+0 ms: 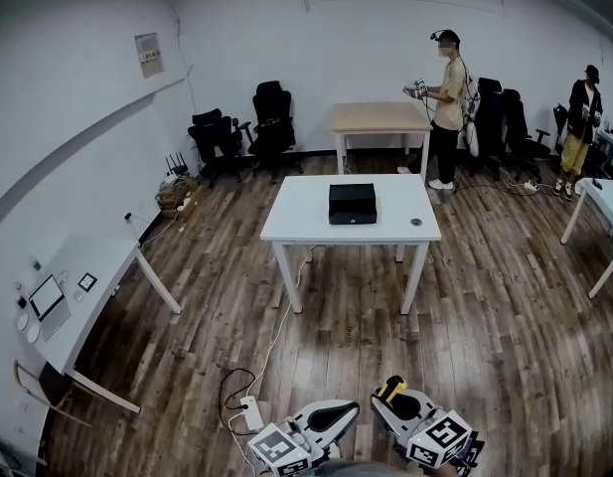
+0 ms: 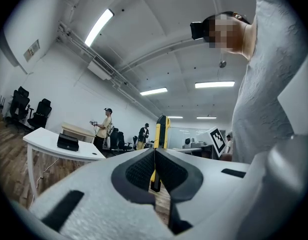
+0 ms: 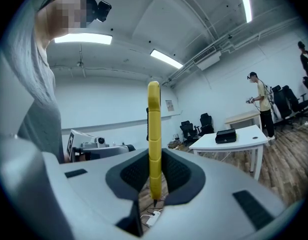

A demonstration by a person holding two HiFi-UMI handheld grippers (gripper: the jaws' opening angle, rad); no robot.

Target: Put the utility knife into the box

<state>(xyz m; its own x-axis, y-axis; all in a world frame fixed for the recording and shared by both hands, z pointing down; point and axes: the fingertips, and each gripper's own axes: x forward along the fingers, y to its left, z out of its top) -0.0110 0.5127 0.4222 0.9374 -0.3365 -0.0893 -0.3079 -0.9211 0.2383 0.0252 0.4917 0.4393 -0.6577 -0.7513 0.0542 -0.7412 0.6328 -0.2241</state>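
A black box [image 1: 352, 203] sits on the white table [image 1: 296, 217] in the middle of the room, far ahead of me. My right gripper [image 1: 386, 398] is low at the bottom of the head view, shut on a yellow utility knife [image 1: 390, 388]. In the right gripper view the utility knife [image 3: 154, 134] stands upright between the jaws, with the box [image 3: 226, 135] far off to the right. My left gripper [image 1: 350, 408] is beside the right one, shut on nothing. In the left gripper view the knife [image 2: 161, 129] shows beyond the jaws and the box [image 2: 67, 142] is at the left.
A small round object [image 1: 416, 222] lies on the table's right side. A power strip [image 1: 252, 412] and cable lie on the wooden floor near my feet. A person [image 1: 447, 107] stands by a wooden table [image 1: 381, 117]; another person [image 1: 579, 127] is at the far right. Office chairs [image 1: 271, 117] line the back wall.
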